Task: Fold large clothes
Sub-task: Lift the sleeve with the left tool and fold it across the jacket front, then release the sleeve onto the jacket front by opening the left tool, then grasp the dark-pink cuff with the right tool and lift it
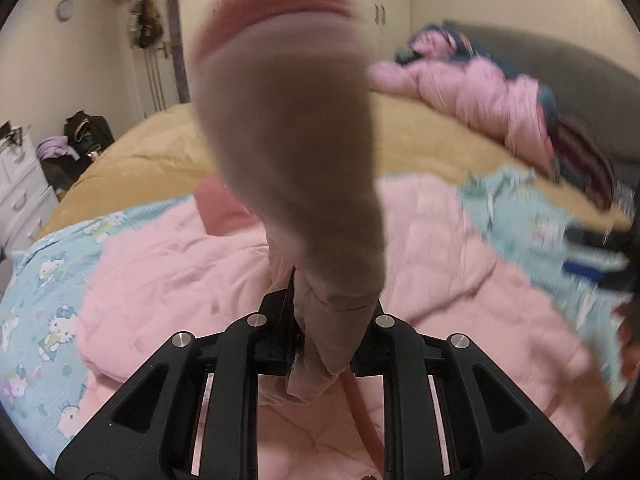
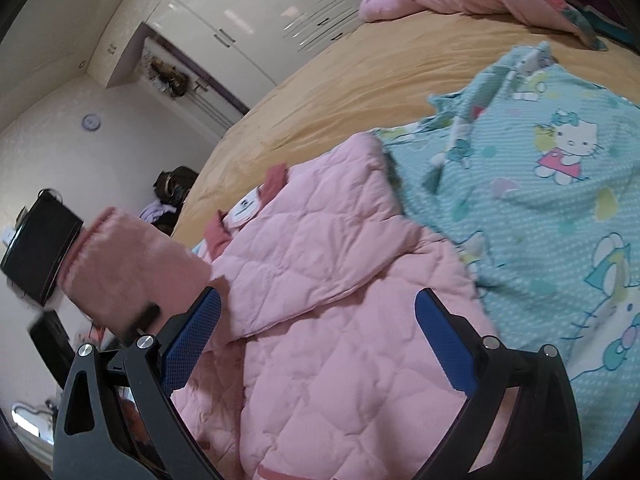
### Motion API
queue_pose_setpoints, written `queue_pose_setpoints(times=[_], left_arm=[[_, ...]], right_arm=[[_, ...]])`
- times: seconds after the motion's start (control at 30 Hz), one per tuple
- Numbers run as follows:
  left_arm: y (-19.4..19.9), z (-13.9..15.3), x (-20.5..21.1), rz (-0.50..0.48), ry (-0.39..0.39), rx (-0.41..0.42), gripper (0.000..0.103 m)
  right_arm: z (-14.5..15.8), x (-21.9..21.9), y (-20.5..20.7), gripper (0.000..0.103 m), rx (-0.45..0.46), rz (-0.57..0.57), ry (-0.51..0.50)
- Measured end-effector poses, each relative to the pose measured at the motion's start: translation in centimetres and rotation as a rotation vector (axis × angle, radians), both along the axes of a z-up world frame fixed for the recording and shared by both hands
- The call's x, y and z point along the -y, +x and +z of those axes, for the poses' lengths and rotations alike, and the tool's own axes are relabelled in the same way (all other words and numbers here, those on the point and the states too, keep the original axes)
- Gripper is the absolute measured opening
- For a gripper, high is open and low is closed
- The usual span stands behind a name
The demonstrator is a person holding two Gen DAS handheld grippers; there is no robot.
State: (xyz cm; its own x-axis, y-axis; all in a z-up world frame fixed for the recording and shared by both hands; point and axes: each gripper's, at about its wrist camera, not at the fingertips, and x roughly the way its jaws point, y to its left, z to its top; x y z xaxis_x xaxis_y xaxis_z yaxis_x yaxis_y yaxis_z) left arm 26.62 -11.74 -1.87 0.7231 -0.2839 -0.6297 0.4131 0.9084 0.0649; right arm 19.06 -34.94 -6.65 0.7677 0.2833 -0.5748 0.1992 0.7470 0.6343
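Note:
A pink quilted jacket (image 1: 192, 272) lies spread on the bed, also in the right wrist view (image 2: 320, 280). My left gripper (image 1: 320, 332) is shut on the jacket's sleeve (image 1: 296, 140), which stands up in front of the lens, blurred, its darker pink cuff (image 1: 276, 12) on top. In the right wrist view the same lifted sleeve (image 2: 132, 264) shows at the left with the other gripper beneath it. My right gripper (image 2: 316, 340) is open, its blue pads (image 2: 192, 344) spread above the jacket body, holding nothing.
A light blue Hello Kitty sheet (image 2: 540, 200) lies under the jacket on a mustard bedspread (image 2: 360, 68). Another pink quilted garment and dark clothes (image 1: 500, 100) are piled at the far right of the bed. White drawers (image 1: 20, 196) and wardrobes (image 2: 256, 12) stand behind.

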Motion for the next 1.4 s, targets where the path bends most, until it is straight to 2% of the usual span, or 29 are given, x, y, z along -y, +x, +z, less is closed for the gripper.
queue_pose_setpoints(times=[0.13, 0.3, 0.33, 0.43, 0.47, 0.5, 0.53, 0.57, 0.67, 0.7, 0.8, 0.87, 0.93, 1.0, 1.13, 1.2, 1.27, 1.3, 1.37, 1.4], left_arm=[[-0.5, -2.6, 1.2, -0.026, 0.080, -0.012, 0.011], [-2.1, -4.5, 3.3, -0.074, 0.249, 0.066, 0.015], [-2.1, -4.9, 3.9, -0.079, 0.263, 0.071, 0.016], [-2.3, -5.7, 4.4, -0.096, 0.292, 0.069, 0.025], [-2.4, -5.8, 4.5, -0.105, 0.298, 0.069, 0.033], [-2.6, -6.0, 4.7, -0.121, 0.296, 0.065, 0.048], [-2.8, -6.1, 4.7, -0.129, 0.291, 0.058, 0.057], [-3.0, -6.1, 4.8, -0.140, 0.283, 0.052, 0.070], [-3.9, -6.2, 5.4, -0.179, 0.301, 0.041, 0.071], [-4.4, -6.3, 5.5, -0.205, 0.308, 0.034, 0.074], [-5.4, -5.9, 5.1, -0.262, 0.269, -0.004, 0.090], [-5.7, -4.7, 3.8, -0.294, 0.201, -0.035, 0.093], [-5.2, -3.4, 2.4, -0.271, 0.143, -0.053, 0.094], [-4.0, -2.2, 0.5, -0.214, 0.086, -0.067, 0.094], [0.6, 0.2, -4.9, 0.006, -0.001, -0.063, 0.094], [3.1, 1.1, -7.9, 0.115, -0.057, -0.067, 0.094], [4.5, 1.7, -10.5, 0.212, -0.103, -0.065, 0.094], [5.0, 1.8, -11.5, 0.245, -0.122, -0.064, 0.094], [6.0, 1.9, -14.3, 0.313, -0.201, -0.072, 0.094], [5.9, 2.0, -15.5, 0.334, -0.240, -0.077, 0.094]], right_arm=[[-0.2, 0.9, -0.2, 0.097, -0.007, -0.025, 0.006], [-0.6, 1.2, 0.2, 0.097, -0.012, -0.031, 0.015], [-0.6, 1.2, 0.4, 0.097, -0.014, -0.028, 0.015], [-0.8, 0.9, 0.8, 0.097, -0.018, -0.018, 0.024], [-0.8, 0.8, 0.8, 0.097, -0.019, -0.015, 0.028], [-0.8, 0.7, 0.9, 0.097, -0.018, -0.013, 0.032], [-0.8, 0.6, 1.0, 0.097, -0.018, -0.010, 0.036], [-0.8, 0.5, 1.0, 0.097, -0.018, -0.007, 0.040], [-0.8, -0.1, 1.5, 0.097, -0.018, 0.015, 0.061], [-0.8, -0.3, 1.6, 0.097, -0.018, 0.023, 0.068], [-0.8, -1.3, 2.5, 0.097, -0.018, 0.068, 0.100], [-0.9, -1.9, 3.1, 0.097, -0.020, 0.093, 0.119], [-1.3, -2.6, 4.1, 0.097, -0.032, 0.119, 0.150], [-1.6, -3.3, 4.9, 0.097, -0.047, 0.134, 0.163], [-2.8, -4.6, 6.5, 0.097, -0.088, 0.123, 0.187], [-3.4, -5.0, 7.0, 0.090, -0.078, 0.122, 0.223], [-4.0, -5.4, 7.5, 0.073, -0.096, 0.124, 0.226], [-4.2, -5.7, 7.8, 0.068, -0.099, 0.133, 0.224], [-4.5, -6.4, 8.4, 0.048, -0.095, 0.155, 0.210], [-4.6, -6.8, 8.6, 0.045, -0.101, 0.158, 0.182]])
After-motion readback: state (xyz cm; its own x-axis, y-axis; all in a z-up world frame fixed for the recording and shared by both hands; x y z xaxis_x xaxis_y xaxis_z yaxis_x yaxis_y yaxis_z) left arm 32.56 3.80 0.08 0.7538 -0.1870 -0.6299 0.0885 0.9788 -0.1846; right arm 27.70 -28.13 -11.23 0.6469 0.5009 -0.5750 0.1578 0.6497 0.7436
